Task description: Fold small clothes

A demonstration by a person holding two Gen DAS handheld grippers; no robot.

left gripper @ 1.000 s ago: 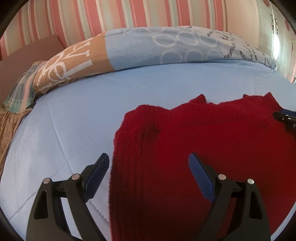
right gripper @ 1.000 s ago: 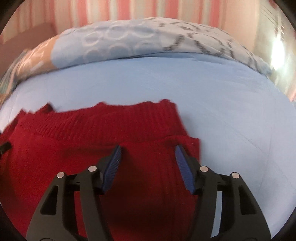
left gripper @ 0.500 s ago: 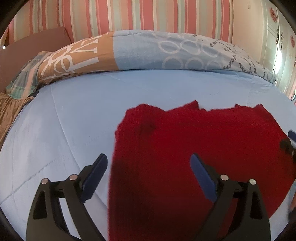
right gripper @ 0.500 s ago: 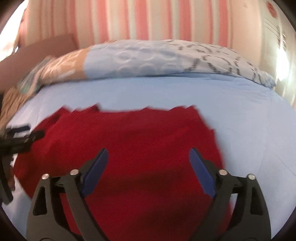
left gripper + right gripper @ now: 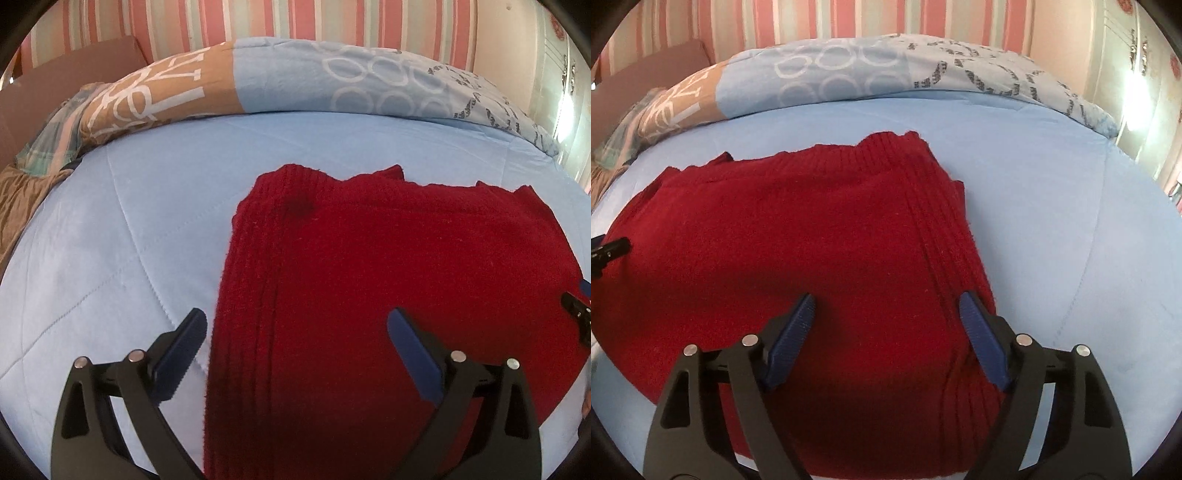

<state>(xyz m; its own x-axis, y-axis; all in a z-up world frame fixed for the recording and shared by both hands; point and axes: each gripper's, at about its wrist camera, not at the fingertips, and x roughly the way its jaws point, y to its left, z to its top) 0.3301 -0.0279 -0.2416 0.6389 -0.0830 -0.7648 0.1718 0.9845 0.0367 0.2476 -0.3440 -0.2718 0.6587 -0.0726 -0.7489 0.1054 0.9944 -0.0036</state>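
Observation:
A red knitted sweater (image 5: 388,280) lies folded flat on the light blue bed cover (image 5: 129,236). My left gripper (image 5: 295,325) hovers open above its ribbed left edge, one finger over the cover, the other over the knit. In the right wrist view the same sweater (image 5: 798,236) fills the middle. My right gripper (image 5: 886,306) hangs above its ribbed right edge; its jaws are closing, and the pads do not press on the cloth. The right gripper's tip (image 5: 576,310) shows at the left view's right rim.
A long pillow (image 5: 295,77) in light blue and tan lies across the head of the bed. Checked and brown cloth (image 5: 33,173) is bunched at the far left. A striped pink wall (image 5: 332,18) stands behind. Blue cover (image 5: 1071,240) stretches right of the sweater.
The right gripper let the sweater's fold go, drew back towards me and opened wide, then narrowed a little. The left gripper opened a bit wider and drew back slightly.

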